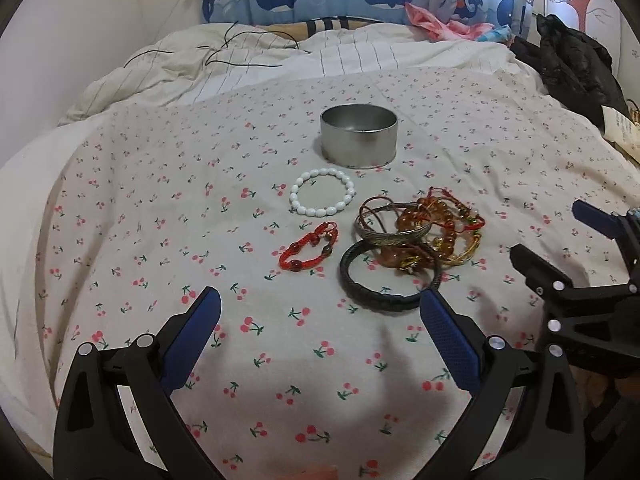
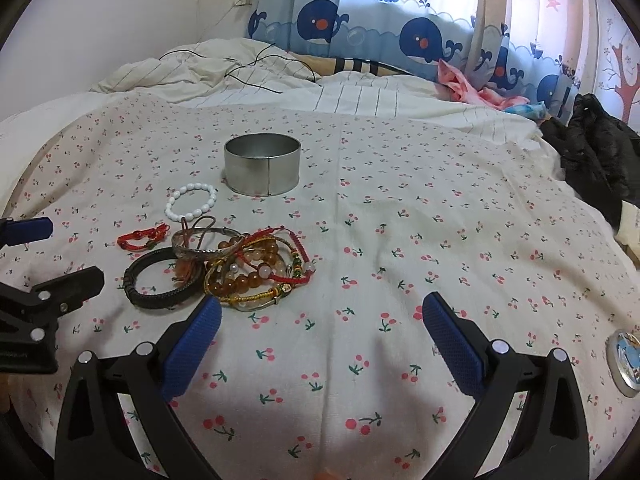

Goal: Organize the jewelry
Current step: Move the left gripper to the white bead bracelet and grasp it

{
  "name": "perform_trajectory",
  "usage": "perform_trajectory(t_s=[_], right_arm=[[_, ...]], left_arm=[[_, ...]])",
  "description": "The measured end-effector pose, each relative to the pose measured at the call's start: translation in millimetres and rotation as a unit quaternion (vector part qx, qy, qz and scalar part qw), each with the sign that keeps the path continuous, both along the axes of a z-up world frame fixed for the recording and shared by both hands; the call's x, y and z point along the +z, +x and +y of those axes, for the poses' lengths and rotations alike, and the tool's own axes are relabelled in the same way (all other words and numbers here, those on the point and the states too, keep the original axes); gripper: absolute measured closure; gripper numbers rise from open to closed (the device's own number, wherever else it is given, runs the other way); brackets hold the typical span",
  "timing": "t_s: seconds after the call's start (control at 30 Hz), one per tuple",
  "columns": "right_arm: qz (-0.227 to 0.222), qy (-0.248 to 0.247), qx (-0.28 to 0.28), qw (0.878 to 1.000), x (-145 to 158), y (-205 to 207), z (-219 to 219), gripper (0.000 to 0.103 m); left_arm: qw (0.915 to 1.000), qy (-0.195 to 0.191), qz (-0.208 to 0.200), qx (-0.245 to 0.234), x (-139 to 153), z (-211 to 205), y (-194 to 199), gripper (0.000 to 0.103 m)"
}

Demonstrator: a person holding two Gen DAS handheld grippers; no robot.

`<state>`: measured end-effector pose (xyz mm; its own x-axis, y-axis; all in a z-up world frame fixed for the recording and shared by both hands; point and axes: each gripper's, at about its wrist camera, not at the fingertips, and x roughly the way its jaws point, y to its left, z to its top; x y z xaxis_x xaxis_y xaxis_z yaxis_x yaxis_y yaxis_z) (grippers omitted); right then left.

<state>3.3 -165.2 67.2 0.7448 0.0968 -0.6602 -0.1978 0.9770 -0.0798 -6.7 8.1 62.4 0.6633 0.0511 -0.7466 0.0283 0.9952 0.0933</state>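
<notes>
Silver tin lid (image 2: 625,364) beside right tool (image 2: 322,308), right view only

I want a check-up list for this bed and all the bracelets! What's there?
Surface: cherry-print sheet, spread fairly flat.
Job's things: round metal tin, open, looks empty; white bead bracelet lying apart, just in front of the tin; red cord bracelet apart; black braided bangle at the edge of a tangled bracelet pile.
Clutter: round lid at the right edge; pink cloth and black jacket at the far side.
Grippers: left gripper open, holding nothing; right gripper open, holding nothing.
Cables: thin black cable on the striped duvet.
Surroundings: whale curtain, white wall.
</notes>
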Motion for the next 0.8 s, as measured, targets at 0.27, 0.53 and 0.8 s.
perform_trajectory(t_s=[0.27, 0.53, 0.8], right_arm=[[0.002, 0.025, 0.008, 1.0, 2.6, -1.1, -5.8, 0.006], [0.034, 0.064, 0.06, 0.996, 14.1, 18.9, -12.3, 0.006], [0.082, 0.037, 0.104, 0.99, 4.9, 72.6, -5.6, 0.028]], left_arm=[[1.0, -0.006, 0.0, -0.001, 4.9, 2.8, -1.6, 0.007], [0.9979, -0.062, 0.02, -0.005, 1.8, 49.6, 22.0, 0.007], [0.9928, -0.111, 0.034, -0.026, -2.7, 56.3, 80.6, 0.007]])
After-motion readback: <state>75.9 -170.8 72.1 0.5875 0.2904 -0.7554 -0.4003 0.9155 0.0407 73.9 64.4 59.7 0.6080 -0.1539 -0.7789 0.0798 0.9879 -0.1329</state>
